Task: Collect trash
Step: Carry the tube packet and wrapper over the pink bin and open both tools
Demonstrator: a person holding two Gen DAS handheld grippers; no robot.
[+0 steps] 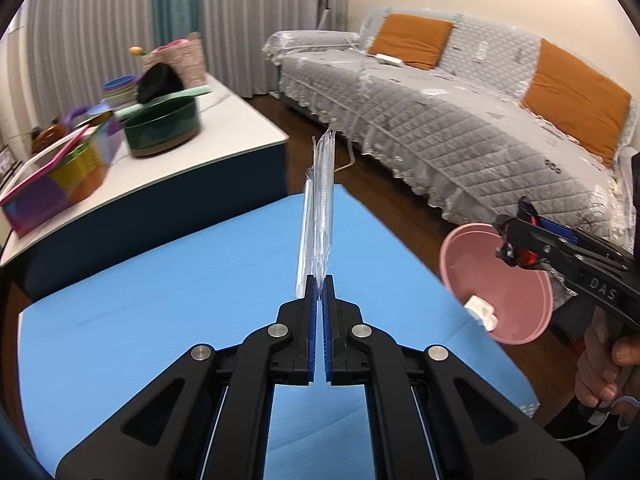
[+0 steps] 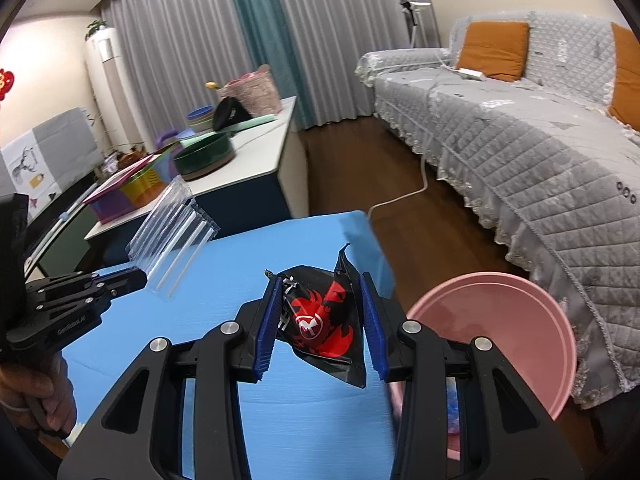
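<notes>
1. The left gripper point(image 1: 319, 286) has its 2 fingers pressed almost together on the bottom edge of a clear plastic packet point(image 1: 320, 216). The packet stands up from the grip, edge toward the camera, above the blue table point(image 1: 160, 292). In the right wrist view the same packet point(image 2: 172, 232) shows flat, with what look like white straws inside.

2. The right gripper point(image 2: 320, 320) holds a black and red wrapper point(image 2: 324, 320) between its blue pads point(image 2: 266, 320). The fingers stand moderately apart, because the crumpled wrapper fills the gap; both pads seem to touch its sides, so I judge it as held and not loose.

3. The pink bowl point(image 2: 532, 320) is at the right edge of the table, just beside the right gripper. In the left wrist view the bowl point(image 1: 516, 292) is tilted, and a small white piece of paper point(image 1: 482, 312) lies at its near rim. I judge that the bowl serves as the place for the trash, so each gripper carries 1 piece toward it.

4. Both pieces are lifted off the table, and no other loose trash shows on the blue surface.

5. The next move probably needs the right gripper over the bowl first, as it is nearer. The light, stiff packet may catch on the rim or fall outside when released.

6. The side table point(image 1: 240, 128) with a green pot point(image 1: 164, 128) and colourful boxes point(image 1: 60, 184) and the grey sofa point(image 1: 460, 120) stay well apart from the work.
</notes>
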